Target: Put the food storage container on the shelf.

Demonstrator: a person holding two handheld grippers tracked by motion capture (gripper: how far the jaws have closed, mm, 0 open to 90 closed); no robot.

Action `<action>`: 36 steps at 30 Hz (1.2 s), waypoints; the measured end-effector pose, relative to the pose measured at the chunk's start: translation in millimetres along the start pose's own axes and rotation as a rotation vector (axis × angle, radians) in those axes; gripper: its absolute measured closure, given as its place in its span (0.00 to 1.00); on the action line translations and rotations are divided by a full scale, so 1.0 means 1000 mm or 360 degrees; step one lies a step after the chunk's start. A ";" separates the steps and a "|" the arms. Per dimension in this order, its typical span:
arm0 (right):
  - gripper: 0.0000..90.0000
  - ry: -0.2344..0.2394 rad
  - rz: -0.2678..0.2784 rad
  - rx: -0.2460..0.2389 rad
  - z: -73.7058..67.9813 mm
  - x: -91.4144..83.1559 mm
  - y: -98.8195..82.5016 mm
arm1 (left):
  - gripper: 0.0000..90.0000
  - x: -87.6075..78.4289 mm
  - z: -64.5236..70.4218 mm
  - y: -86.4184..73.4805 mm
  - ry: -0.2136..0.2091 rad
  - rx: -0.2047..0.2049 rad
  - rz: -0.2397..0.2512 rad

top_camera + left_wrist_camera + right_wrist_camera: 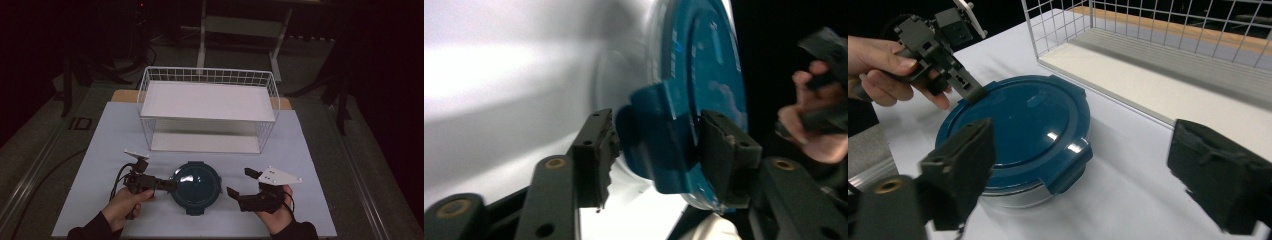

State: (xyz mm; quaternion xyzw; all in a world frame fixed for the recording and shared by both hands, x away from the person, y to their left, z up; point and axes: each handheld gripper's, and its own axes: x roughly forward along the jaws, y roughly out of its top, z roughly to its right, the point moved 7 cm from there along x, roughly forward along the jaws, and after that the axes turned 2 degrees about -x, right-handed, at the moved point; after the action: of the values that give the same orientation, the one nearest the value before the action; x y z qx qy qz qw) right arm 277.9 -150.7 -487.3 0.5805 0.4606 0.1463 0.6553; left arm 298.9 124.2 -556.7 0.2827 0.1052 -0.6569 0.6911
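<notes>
Blue-lidded round steel container (196, 187) is sitting on the white bench (100, 150), between both grippers. Its side latch is being pinched by the left gripper (656, 145) fingers. The right gripper (245, 192) fingers are being held spread, just beside the container.

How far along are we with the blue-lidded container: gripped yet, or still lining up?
Done: the left gripper has reached the container and straddles a latch tab on the blue lid, one pad on the lid's top; the other pad's contact I cannot tell. In hand: that grip. Left: the right gripper waits open beside it; the container sits on the table, the wire basket holds nothing.
</notes>
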 end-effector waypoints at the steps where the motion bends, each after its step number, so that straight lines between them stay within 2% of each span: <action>1: 0.15 0.0001 -0.0001 0.0010 0.001 0.000 0.000 | 0.56 0.000 0.000 0.000 0.0002 0.0011 -0.0006; 5: 0.15 0.0025 -0.0029 0.0053 0.000 0.003 -0.002 | 0.58 -0.002 -0.001 -0.002 -0.0026 0.0008 0.0006; 8: 0.15 0.0071 -0.0058 0.0125 -0.001 0.008 -0.006 | 0.58 -0.003 0.003 -0.004 -0.0002 0.0065 0.0028; 12: 0.19 0.0165 -0.0124 0.0280 0.000 0.016 -0.011 | 0.58 -0.004 0.008 -0.009 0.0021 0.0135 0.0059; 14: 0.20 0.0234 -0.0168 0.0423 0.001 0.020 -0.014 | 0.59 -0.005 0.009 -0.011 0.0031 0.0161 0.0067; 16: 0.24 0.0280 -0.0205 0.0510 0.002 0.025 -0.018 | 0.60 -0.007 0.011 -0.014 0.0039 0.0180 0.0067; 22: 0.33 0.0382 -0.0307 0.0683 0.003 0.037 -0.029 | 0.62 -0.009 0.019 -0.020 0.0060 0.0279 0.0079; 25: 0.38 0.0430 -0.0344 0.0735 0.001 0.041 -0.033 | 0.63 -0.010 0.021 -0.023 0.0061 0.0308 0.0089; 28: 0.50 0.0491 -0.0378 0.0773 -0.002 0.042 -0.037 | 0.63 -0.010 0.022 -0.025 0.0060 0.0329 0.0092; 32: 0.55 0.0542 -0.0403 0.0788 -0.005 0.044 -0.040 | 0.63 -0.011 0.022 -0.027 0.0057 0.0334 0.0097; 33: 0.60 0.0561 -0.0402 0.0803 -0.006 0.044 -0.040 | 0.63 -0.011 0.021 -0.027 0.0054 0.0326 0.0104; 36: 0.61 0.0592 -0.0401 0.0839 -0.006 0.044 -0.041 | 0.63 -0.011 0.022 -0.029 0.0058 0.0332 0.0119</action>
State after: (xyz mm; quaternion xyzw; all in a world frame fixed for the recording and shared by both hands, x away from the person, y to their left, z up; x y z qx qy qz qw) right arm 282.0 -126.7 -542.4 0.6317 0.6623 0.0435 0.4005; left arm 264.6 122.7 -540.4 0.3687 0.0381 -0.6328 0.6798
